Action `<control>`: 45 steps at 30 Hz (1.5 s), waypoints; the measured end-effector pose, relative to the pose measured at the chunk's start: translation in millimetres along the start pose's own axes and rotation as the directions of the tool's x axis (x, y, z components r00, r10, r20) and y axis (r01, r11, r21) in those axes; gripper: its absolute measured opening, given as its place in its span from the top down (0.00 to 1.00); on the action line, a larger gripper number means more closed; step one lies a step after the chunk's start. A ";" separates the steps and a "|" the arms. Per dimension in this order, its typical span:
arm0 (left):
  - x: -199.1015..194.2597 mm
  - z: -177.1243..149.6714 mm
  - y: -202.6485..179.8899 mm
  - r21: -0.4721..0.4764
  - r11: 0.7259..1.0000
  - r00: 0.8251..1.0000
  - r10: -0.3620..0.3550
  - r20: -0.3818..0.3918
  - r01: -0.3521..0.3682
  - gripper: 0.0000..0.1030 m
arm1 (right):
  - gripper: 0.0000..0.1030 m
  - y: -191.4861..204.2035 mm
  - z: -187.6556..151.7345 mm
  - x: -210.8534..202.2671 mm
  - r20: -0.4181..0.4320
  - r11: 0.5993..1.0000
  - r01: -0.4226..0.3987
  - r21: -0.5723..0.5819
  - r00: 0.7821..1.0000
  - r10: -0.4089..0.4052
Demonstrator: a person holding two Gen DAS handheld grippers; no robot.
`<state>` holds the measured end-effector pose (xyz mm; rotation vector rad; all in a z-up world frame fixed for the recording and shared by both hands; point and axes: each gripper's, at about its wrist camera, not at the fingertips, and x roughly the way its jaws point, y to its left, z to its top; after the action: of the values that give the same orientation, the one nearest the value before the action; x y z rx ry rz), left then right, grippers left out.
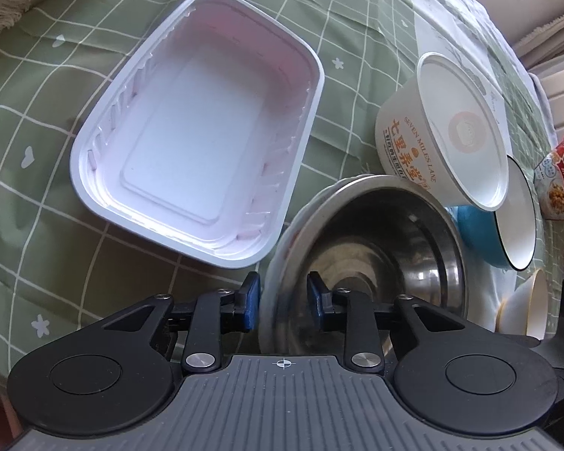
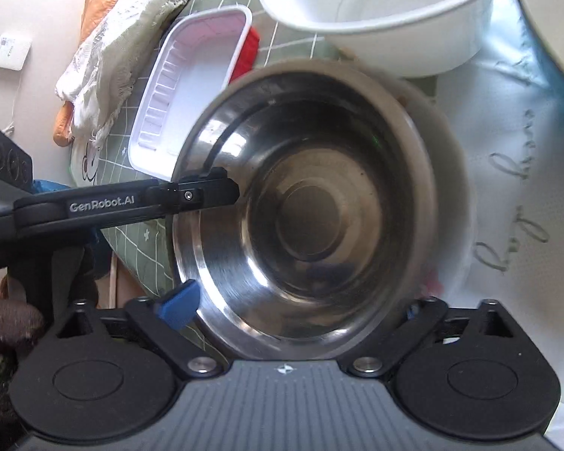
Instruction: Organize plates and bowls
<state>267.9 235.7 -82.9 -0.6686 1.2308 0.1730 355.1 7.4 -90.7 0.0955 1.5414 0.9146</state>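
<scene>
The steel bowl (image 1: pixel 364 248) stands on the green checked cloth (image 1: pixel 56 120), just beside the white plastic tray (image 1: pixel 195 139), with a paper tub (image 1: pixel 443 127) and a blue bowl (image 1: pixel 473 233) behind it. The left gripper (image 1: pixel 284 300) has its two blue pads on either side of the bowl's rim, one outside and one inside, but they stand a little apart from the metal — I judge it is not pinched. The right gripper (image 2: pixel 293 308) is spread wide around the near side of the same bowl and holds nothing.

The risk, as I see it, is the thin, smooth rim: if the left jaws close at a slant, the bowl may tip or slide out — and knock the tray or the tub.
</scene>
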 end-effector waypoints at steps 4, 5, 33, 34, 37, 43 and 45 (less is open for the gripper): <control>-3.4 2.9 -0.5 -0.001 1.000 1.000 0.002 -0.004 -0.002 0.71 | 0.08 -0.6 -5.4 -49.6 0.188 0.993 0.122 0.001 0.975 -0.120; -4.3 3.6 -0.1 -0.004 1.000 1.000 0.005 -0.006 -0.005 0.71 | 0.08 -0.2 -5.0 -57.1 0.229 0.985 0.175 0.003 0.958 -0.171; 30.5 20.9 -58.7 0.170 0.982 0.994 0.096 -0.043 -0.087 0.60 | 0.52 -46.1 -22.0 -37.5 0.230 0.978 0.164 0.130 0.954 -0.191; 29.7 21.1 -58.0 0.161 0.983 0.995 0.092 -0.047 -0.084 0.61 | 0.52 -44.7 -22.8 -39.6 0.237 0.977 0.176 0.121 0.951 -0.200; 21.1 21.9 -52.8 0.117 0.989 0.994 0.094 -0.052 -0.087 0.61 | 0.52 -40.8 -28.4 -56.0 0.279 0.971 0.221 0.092 0.930 -0.238; -25.4 17.3 -83.2 0.114 0.977 0.983 0.171 0.071 -0.178 0.62 | 0.39 -60.4 -49.9 -130.6 0.395 0.931 0.343 0.129 0.843 -0.365; -33.3 16.2 -107.0 0.138 0.979 0.984 0.132 0.117 -0.148 0.62 | 0.33 -72.0 -60.4 -160.4 0.444 0.881 0.444 0.165 0.764 -0.468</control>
<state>319.6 166.8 -9.4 -0.4396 1.1744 0.2303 369.3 -159.3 -9.7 -0.0246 1.0530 0.4133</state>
